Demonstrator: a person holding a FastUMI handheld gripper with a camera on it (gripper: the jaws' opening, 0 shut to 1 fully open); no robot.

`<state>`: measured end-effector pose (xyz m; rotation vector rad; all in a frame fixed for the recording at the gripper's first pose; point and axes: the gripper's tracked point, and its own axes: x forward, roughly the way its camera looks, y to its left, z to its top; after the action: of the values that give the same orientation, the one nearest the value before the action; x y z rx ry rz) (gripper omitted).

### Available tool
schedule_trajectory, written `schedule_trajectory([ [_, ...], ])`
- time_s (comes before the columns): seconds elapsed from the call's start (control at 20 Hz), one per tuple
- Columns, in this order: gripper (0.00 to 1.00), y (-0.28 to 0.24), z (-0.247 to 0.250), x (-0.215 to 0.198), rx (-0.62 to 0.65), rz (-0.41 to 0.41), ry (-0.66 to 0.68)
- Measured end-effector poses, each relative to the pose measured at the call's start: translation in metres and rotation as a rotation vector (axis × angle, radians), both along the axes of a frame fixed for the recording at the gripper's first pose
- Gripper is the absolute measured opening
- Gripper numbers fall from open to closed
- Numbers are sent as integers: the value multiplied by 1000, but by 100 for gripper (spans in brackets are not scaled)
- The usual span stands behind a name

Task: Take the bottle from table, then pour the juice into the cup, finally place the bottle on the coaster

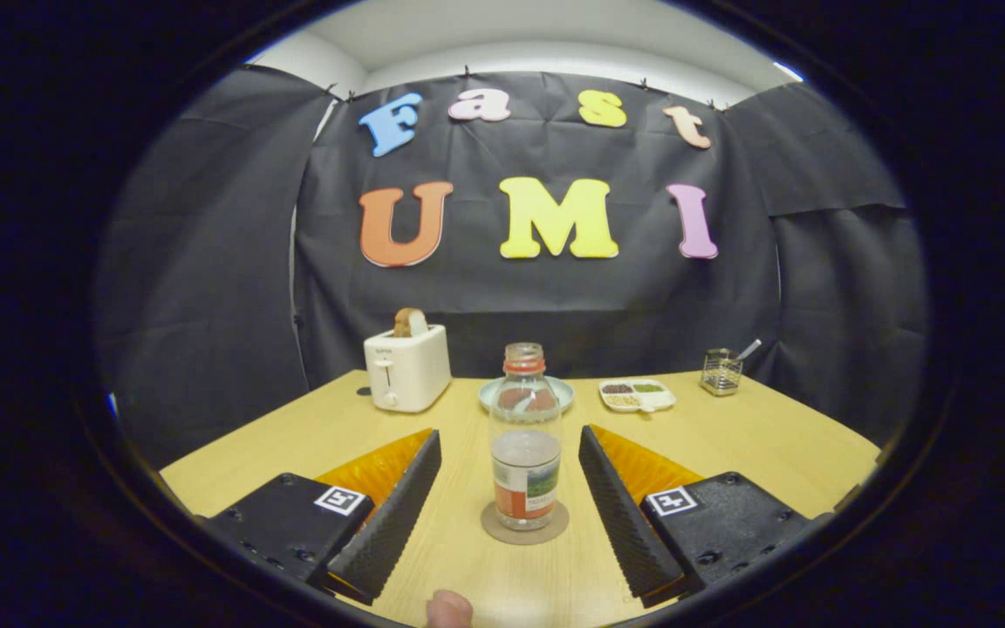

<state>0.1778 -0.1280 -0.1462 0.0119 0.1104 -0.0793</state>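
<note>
A clear, uncapped bottle with a red neck ring and a label stands upright on a round brown coaster, between my two fingers. My gripper is open, with a gap between each finger and the bottle. The liquid in the bottle reaches about halfway up. Behind the bottle lies a pale green plate, with something red seen through the glass. I cannot make out a cup.
On the wooden table stand a white toaster with bread at the back left, a white divided dish of grains, and a wire holder at the back right. A fingertip shows near the table's front edge.
</note>
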Motion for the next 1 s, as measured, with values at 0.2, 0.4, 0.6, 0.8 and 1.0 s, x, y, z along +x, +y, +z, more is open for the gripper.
schedule_trajectory([
  [0.2, 100, 11, 55, -41, 21, 6, -94],
  [0.4, 100, 12, 99, -85, 24, 0, -152],
  [0.6, 100, 13, 137, -128, 18, 5, -201],
  [0.8, 100, 27, 162, -167, 21, 50, -248],
  [1.0, 100, 34, 170, -202, 56, 95, -268],
])
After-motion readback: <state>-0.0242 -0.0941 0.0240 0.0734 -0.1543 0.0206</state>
